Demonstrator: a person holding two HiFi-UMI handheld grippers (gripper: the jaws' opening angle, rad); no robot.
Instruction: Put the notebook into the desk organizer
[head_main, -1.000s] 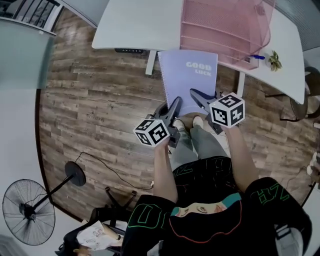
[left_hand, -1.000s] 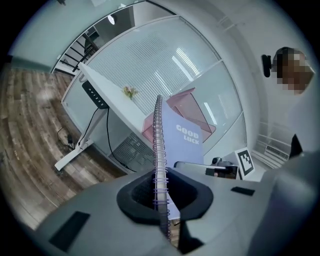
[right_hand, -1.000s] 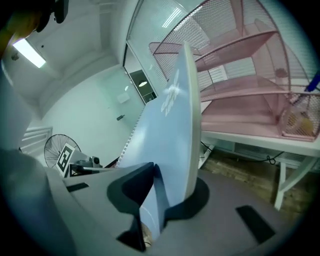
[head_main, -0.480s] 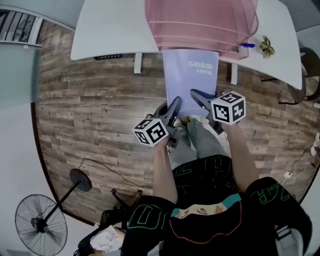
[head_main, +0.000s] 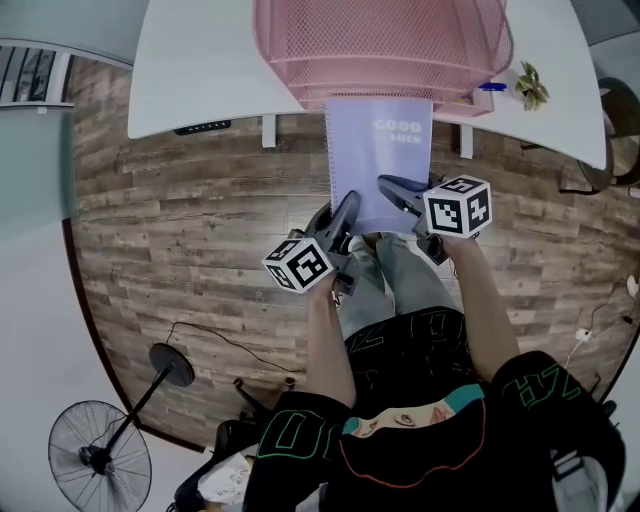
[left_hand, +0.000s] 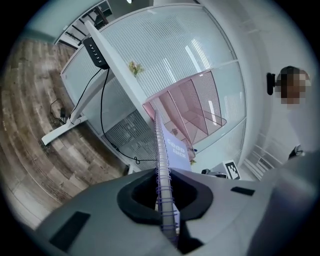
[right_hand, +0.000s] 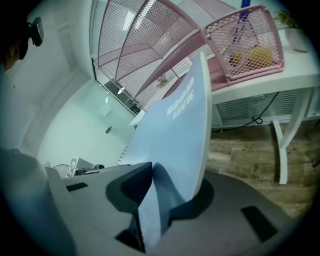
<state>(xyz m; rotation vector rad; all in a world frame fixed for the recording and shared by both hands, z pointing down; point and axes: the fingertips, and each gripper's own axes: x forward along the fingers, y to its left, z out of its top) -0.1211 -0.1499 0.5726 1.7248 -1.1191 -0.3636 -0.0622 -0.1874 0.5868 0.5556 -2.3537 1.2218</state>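
The notebook (head_main: 380, 160) is held in the air in the upper centre of the head view, over the wood-plank floor (head_main: 180, 220). Its far edge meets the front rim of the pink mesh desk organizer (head_main: 380, 45), which stands on the white tabletop (head_main: 190, 70). Whether that edge is already inside a slot cannot be told. The notebook has a pale lilac cover with "GOOD LUCK" printed in white near its upper right, and a wire spiral binding runs down its left edge. The left claw (head_main: 348, 207) is clamped narrow on the bound edge near the bottom corner. Its own view shows the purple coils (left_hand: 161, 170) running straight between the jaws. The right claw (head_main: 385, 186) grips the opposite lower corner. There the smooth cover (right_hand: 175, 130) rises tilted from between the jaws towards the pink mesh at the top of the frame.
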